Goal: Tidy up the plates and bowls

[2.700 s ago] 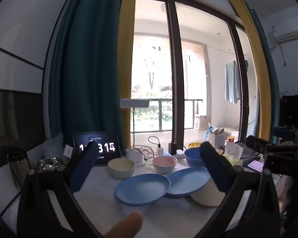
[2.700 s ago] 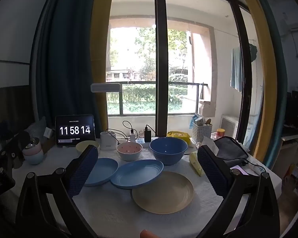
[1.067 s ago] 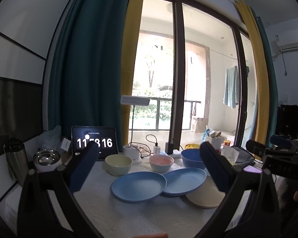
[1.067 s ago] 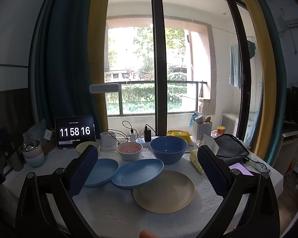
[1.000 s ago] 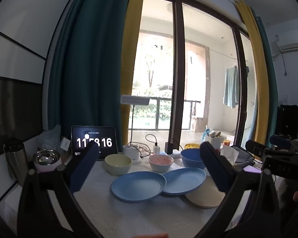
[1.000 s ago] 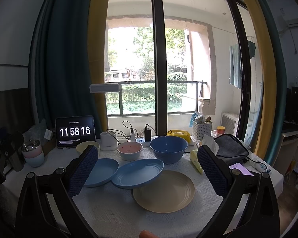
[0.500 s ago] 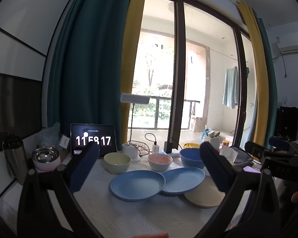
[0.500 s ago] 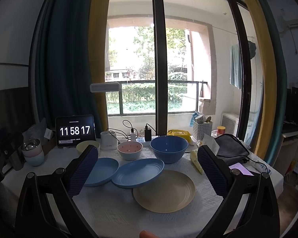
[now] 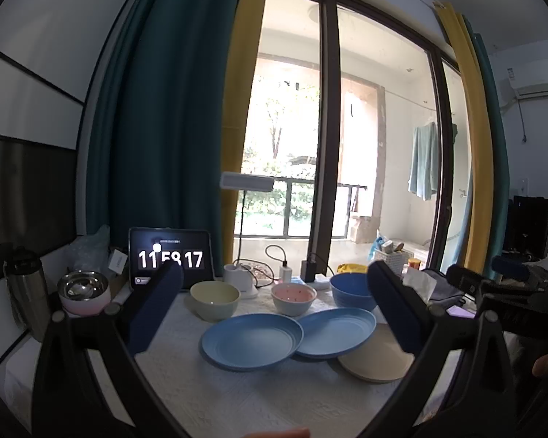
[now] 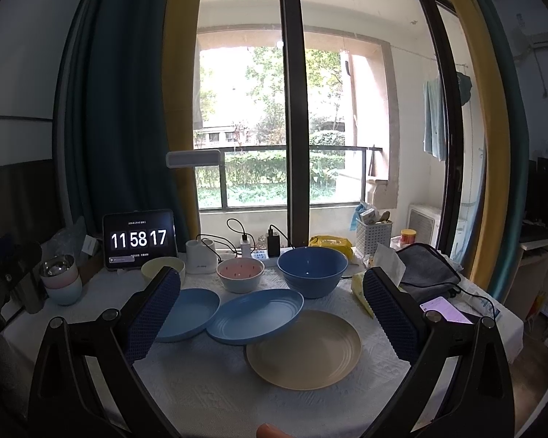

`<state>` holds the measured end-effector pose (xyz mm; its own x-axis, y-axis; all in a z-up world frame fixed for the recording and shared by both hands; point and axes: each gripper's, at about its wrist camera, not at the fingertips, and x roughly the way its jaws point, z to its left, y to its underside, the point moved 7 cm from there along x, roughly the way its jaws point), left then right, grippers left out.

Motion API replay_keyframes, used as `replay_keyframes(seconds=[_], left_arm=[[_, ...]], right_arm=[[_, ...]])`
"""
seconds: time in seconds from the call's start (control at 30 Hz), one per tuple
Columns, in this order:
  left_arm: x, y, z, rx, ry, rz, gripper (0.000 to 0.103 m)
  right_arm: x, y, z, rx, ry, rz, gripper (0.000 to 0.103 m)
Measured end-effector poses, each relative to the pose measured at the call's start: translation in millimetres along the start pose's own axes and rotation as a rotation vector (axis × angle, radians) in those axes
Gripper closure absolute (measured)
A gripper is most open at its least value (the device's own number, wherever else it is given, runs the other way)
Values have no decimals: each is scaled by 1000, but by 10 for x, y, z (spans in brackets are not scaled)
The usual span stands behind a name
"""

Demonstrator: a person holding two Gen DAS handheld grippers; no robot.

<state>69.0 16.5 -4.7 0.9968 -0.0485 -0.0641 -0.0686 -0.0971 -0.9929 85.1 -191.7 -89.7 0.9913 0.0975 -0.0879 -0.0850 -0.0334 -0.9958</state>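
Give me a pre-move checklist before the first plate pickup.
1. Left tongs open, empty: ok.
2. Right tongs open, empty: ok.
3. Middle blue plate on top, overlapping the beige plate and left blue plate: ok, lift it first.
4. Bowls behind, blue bowl and pink bowl, apart from the plates: ok.
5. Phone and cable beside the beige plate: cannot tell clearance.

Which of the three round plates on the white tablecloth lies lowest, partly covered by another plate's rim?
The beige plate, nearest the right gripper. The middle blue plate overlaps its edge; the left blue plate touches only blue.
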Motion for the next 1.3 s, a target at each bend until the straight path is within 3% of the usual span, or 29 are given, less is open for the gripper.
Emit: replay_keyframes(seconds=[0.57, 0.83, 1.07, 1.23, 1.3], left_arm=[[151, 93, -57, -8, 25, 36, 1], [405, 355, -125, -26, 50, 128, 1], [667, 553, -242, -46, 90, 212, 2], [959, 817, -351, -76, 142, 323, 2], [1090, 926, -405, -101, 164, 372, 2]], right_arm=[[151, 88, -58, 10, 6, 51, 1], [325, 191, -106, -5, 18, 88, 2], [541, 325, -171, 8, 21, 140, 10], [718, 374, -269, -4, 32, 158, 22], [788, 388, -316, -2, 35, 170, 33]])
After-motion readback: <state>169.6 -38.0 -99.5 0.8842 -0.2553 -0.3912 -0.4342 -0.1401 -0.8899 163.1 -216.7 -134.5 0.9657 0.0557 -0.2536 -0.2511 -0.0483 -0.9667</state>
